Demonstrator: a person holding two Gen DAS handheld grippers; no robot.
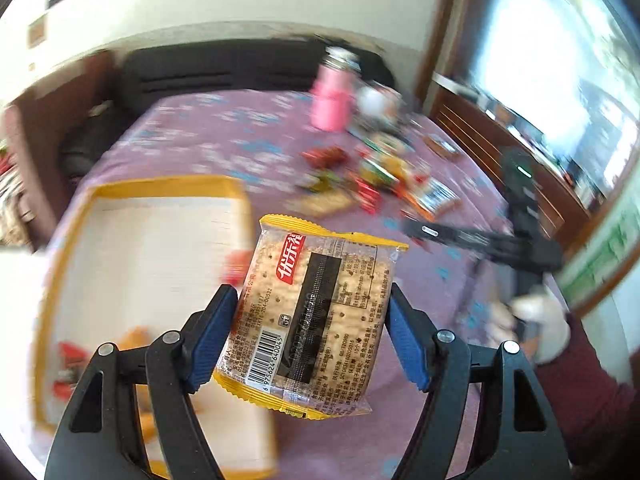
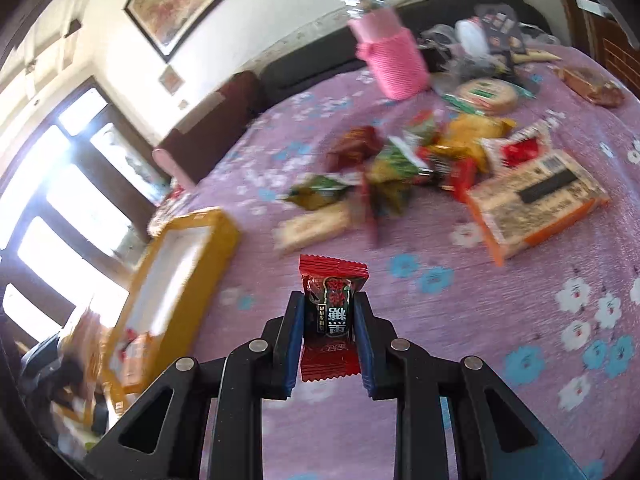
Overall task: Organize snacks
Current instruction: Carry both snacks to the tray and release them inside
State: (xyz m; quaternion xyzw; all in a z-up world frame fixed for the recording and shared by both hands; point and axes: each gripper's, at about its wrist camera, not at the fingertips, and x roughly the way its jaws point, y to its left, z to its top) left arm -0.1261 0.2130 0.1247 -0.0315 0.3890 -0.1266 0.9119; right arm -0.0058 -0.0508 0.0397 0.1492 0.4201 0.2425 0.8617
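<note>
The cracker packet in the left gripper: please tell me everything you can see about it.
The cracker packet is a clear plastic wrapper with yellow crimped ends; pale, dotted crackers show through it. It carries a red label with white characters, a black strip down the middle, small printed text and a barcode near its lower end. It is lifted off the purple tablecloth, tilted, one yellow end up. The left gripper is shut on it: the blue pads press its two long sides. Nothing else touches it.

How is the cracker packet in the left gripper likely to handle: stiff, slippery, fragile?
The cracker packet probably holds its shape: it stays flat between the left gripper pads, unsagging. Its glossy wrapper looks fairly slippery. The visible crackers inside would likely crack if squeezed hard.
</note>
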